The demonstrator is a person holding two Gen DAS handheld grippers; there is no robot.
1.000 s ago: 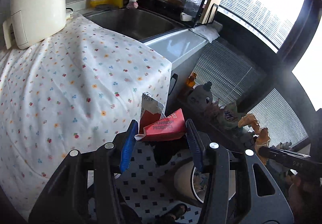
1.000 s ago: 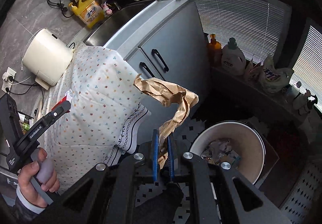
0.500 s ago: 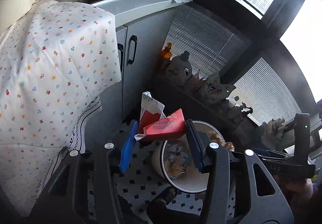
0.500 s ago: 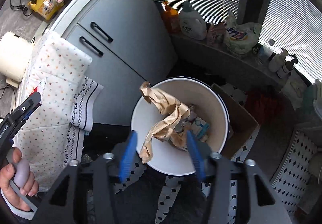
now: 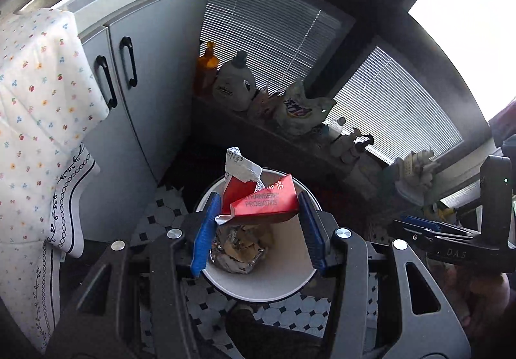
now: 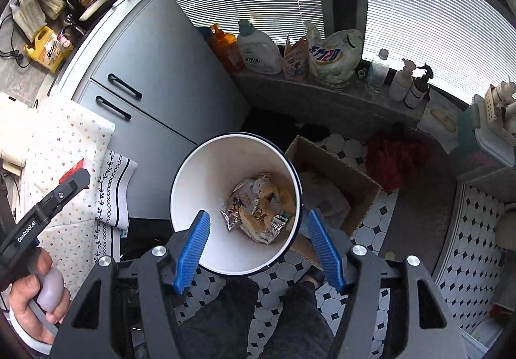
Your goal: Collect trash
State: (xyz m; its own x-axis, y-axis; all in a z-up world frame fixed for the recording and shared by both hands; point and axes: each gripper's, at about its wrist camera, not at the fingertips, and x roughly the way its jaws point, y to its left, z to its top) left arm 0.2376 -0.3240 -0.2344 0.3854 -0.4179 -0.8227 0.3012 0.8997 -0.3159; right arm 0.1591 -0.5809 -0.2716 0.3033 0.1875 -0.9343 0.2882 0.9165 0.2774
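Note:
My left gripper [image 5: 258, 226] is shut on a torn red carton [image 5: 262, 199] marked "Strawberry Probiotics", with a white flap sticking up. It holds the carton right above the white trash bin [image 5: 290, 281] on the floor. My right gripper [image 6: 258, 249] is open and empty, just over the near rim of the same bin [image 6: 193, 178]. Crumpled brown paper [image 6: 271, 197] lies in the bin among foil wrappers [image 6: 235, 207]. The left gripper also shows at the left of the right wrist view [image 6: 69, 181], red carton at its tip.
A grey cabinet [image 6: 154, 68] stands behind the bin, with a floral cloth [image 5: 42, 94] hanging over the counter on the left. Detergent bottles [image 6: 258, 49] and bags line a low ledge under the blinds. An open cardboard box [image 6: 338, 178] sits to the right of the bin.
My right gripper opened over the bin and the brown paper dropped in among the trash. My left gripper carried the red carton from the counter to directly above the bin.

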